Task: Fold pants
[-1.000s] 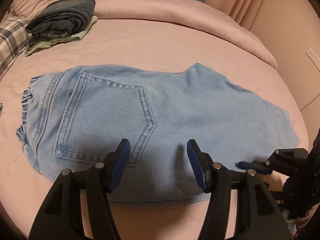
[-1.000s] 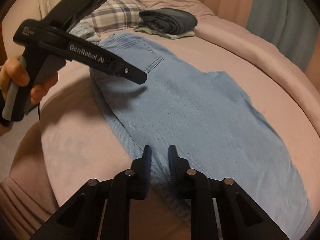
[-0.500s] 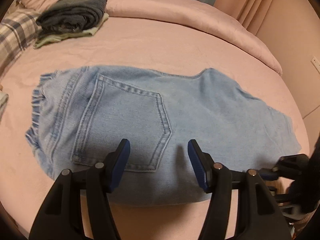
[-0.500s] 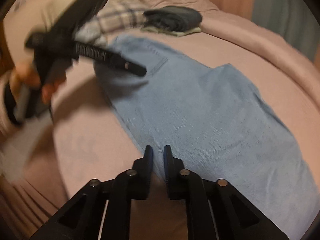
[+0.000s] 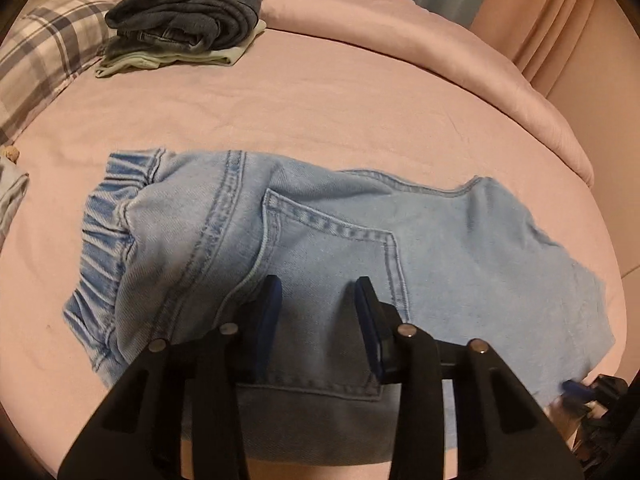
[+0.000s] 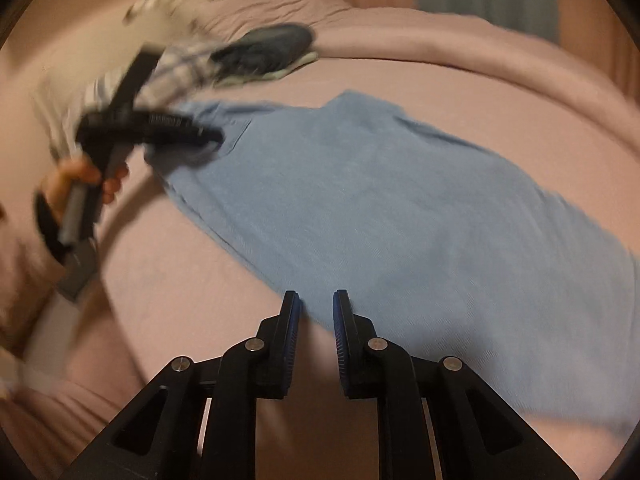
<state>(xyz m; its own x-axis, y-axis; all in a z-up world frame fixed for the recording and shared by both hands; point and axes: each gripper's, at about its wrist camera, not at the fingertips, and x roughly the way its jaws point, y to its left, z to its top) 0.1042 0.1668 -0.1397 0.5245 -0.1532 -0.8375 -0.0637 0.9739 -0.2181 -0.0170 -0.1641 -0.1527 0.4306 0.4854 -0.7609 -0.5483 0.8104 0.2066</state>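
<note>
Light blue jeans (image 5: 460, 240) lie flat on a pink bed (image 5: 320, 112), waistband to the left, back pocket up. My left gripper (image 5: 318, 308) is down on the back pocket. Its jaws are closing with pocket denim between them, and a ridge of cloth rises against the left finger; a gap still shows between the pads. In the blurred right wrist view my right gripper (image 6: 316, 320) hovers at the near edge of the jeans' (image 6: 400, 208) leg, jaws narrowly apart with nothing between them. That view also shows the left gripper (image 6: 212, 140), held by a hand (image 6: 80, 184).
A stack of folded dark clothes (image 5: 188, 16) sits at the far left of the bed beside a plaid pillow (image 5: 44, 48). A rolled pink duvet (image 5: 400, 32) runs along the far side. The bed's near edge lies just under my right gripper.
My left gripper has dropped onto the back pocket and its jaws have narrowed; the waist end has bunched up. My right gripper has slid along the pants' near edge and rolled.
</note>
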